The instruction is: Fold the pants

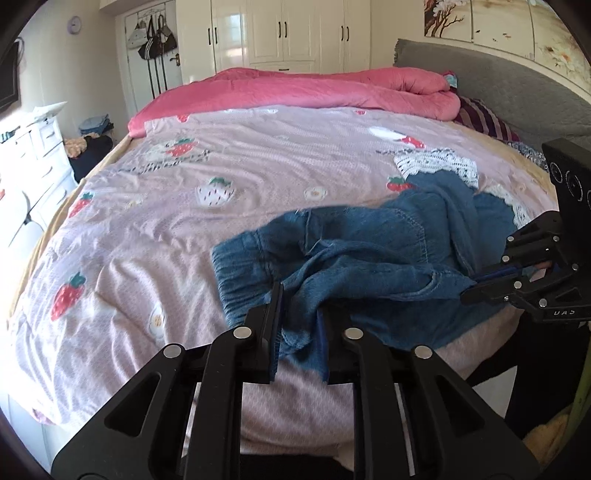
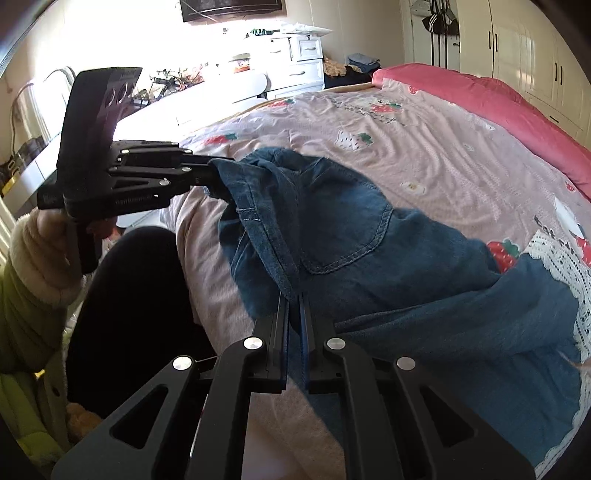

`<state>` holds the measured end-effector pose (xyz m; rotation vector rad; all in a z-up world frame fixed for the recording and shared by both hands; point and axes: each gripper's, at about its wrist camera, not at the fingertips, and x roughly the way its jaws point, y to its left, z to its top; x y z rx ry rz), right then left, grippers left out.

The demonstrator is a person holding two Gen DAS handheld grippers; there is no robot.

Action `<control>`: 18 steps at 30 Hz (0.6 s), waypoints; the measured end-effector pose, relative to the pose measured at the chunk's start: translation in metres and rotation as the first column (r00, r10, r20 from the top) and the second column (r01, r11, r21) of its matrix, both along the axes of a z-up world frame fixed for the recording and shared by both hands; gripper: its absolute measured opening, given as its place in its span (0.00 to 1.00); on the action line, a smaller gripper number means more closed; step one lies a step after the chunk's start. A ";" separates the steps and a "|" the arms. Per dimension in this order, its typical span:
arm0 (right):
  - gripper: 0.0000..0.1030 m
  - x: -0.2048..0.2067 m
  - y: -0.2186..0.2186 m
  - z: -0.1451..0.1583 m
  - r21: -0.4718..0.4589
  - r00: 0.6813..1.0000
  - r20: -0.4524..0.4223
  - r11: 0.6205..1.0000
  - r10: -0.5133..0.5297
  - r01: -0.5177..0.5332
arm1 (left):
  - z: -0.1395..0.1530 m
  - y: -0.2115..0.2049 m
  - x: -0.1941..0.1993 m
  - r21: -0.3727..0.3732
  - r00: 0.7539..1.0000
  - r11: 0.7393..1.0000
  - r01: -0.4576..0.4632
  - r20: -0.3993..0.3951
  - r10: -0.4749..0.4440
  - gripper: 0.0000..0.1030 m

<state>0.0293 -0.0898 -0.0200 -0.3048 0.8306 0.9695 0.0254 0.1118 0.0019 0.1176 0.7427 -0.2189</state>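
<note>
Blue denim pants (image 1: 369,251) with white lace cuffs (image 1: 439,164) lie bunched on the near part of the bed. My left gripper (image 1: 301,295) is shut on a fold of the waistband at the pants' left end. My right gripper (image 2: 294,297) is shut on a denim edge near the waist; it also shows in the left wrist view (image 1: 469,291) at the right. The left gripper shows in the right wrist view (image 2: 212,173), clamped on the waistband. A back pocket (image 2: 347,236) faces up. Both ends are lifted slightly off the bed.
The bed has a pink strawberry-print cover (image 1: 184,206), a rolled pink duvet (image 1: 314,88) at the far side and a grey headboard (image 1: 498,88). White drawers (image 2: 303,62) and wardrobes (image 1: 295,29) line the walls. The person's dark legs (image 2: 129,314) stand at the bed's near edge.
</note>
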 end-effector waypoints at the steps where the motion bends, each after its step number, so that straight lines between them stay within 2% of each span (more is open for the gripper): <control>1: 0.05 -0.003 0.001 -0.004 -0.007 1.000 0.001 1.000 0.002 -0.002 | -0.002 0.002 -0.002 0.000 1.000 1.000 -0.002 -0.007 0.002 0.12; 6: 0.07 -0.011 0.006 -0.020 -0.031 1.000 -0.025 1.000 0.007 -0.008 | -0.012 0.007 -0.009 0.002 0.999 1.000 -0.016 -0.045 0.016 0.17; 9: 0.08 -0.013 0.006 -0.025 -0.030 0.999 -0.035 1.000 -0.006 0.005 | -0.013 0.010 -0.012 0.005 0.998 0.999 -0.031 -0.053 0.032 0.25; 11: 0.08 -0.013 0.006 -0.028 -0.030 0.999 -0.039 0.999 -0.016 0.015 | -0.014 0.013 -0.012 0.011 0.997 0.999 -0.050 -0.061 0.051 0.36; 18: 0.10 -0.011 0.007 -0.028 -0.012 0.998 -0.052 0.999 -0.034 0.033 | -0.013 0.023 -0.019 -0.001 0.993 0.996 -0.089 -0.081 0.089 0.41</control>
